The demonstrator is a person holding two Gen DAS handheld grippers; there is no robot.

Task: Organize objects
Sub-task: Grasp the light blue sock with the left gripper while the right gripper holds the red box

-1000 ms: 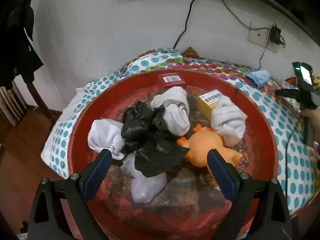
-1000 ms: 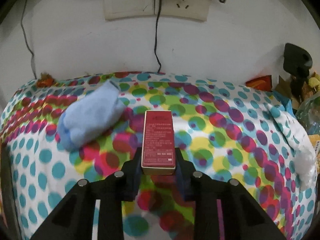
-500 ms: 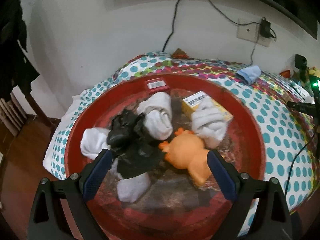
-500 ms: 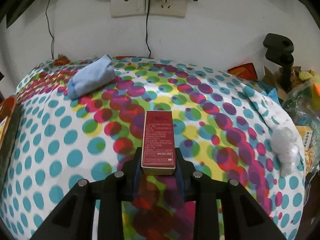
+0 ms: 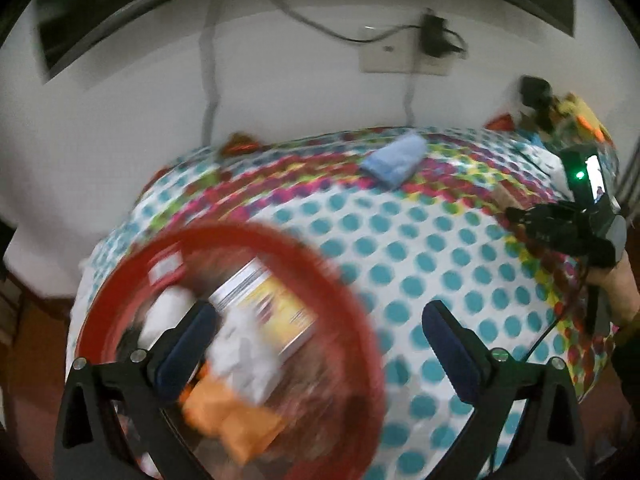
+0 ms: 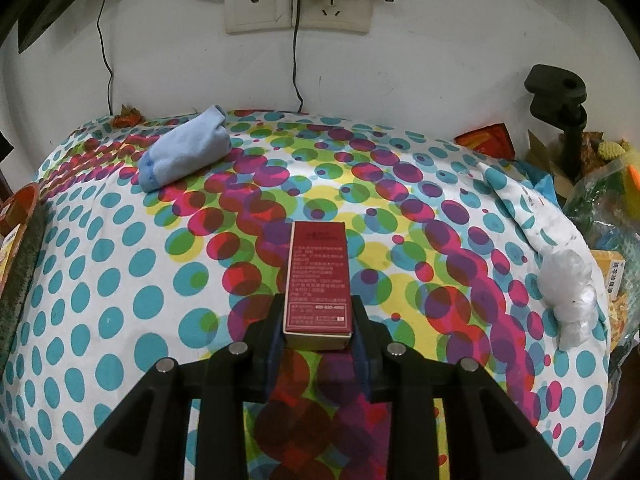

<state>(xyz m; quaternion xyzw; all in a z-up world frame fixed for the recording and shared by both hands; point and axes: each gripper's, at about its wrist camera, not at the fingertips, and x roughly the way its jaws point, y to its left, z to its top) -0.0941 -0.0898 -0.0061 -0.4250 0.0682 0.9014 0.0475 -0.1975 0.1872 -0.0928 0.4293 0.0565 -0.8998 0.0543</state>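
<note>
Dark red cardboard, a slim box (image 6: 317,276), sits clamped between the blue pads of the right gripper (image 6: 318,338). Its near end is pinched at the fingertips, and the rest of it juts forward from them over the middle of the spotted tablecloth (image 6: 120,280). Whether the box rests on the cloth or hangs just above it cannot be told.

Near the far edge of the table, towards its left corner, lies a rolled light blue sock (image 6: 182,148), well apart from the box. At the right edge a small clear plastic bag (image 6: 570,292) lies crumpled beside a folded-up flap of the cloth. On the wall behind, a white socket plate (image 6: 298,4) carries a black plug and thin cables.

From the left wrist camera (a heavily blurred picture) the left gripper (image 5: 316,344) stands with its fingers spread wide apart, having just been opening, and nothing is caught between them. Its left finger hangs over a round red tray (image 5: 352,308) at the near left of the table; its right finger hangs over bare cloth. Inside the tray are smeared shapes: a yellow box (image 5: 268,304), white bundles (image 5: 244,356), something orange (image 5: 228,416) and a small red box (image 5: 166,268) at the far rim. At the right edge of this picture, a hand (image 5: 618,292) grips the other tool's handle.
</note>
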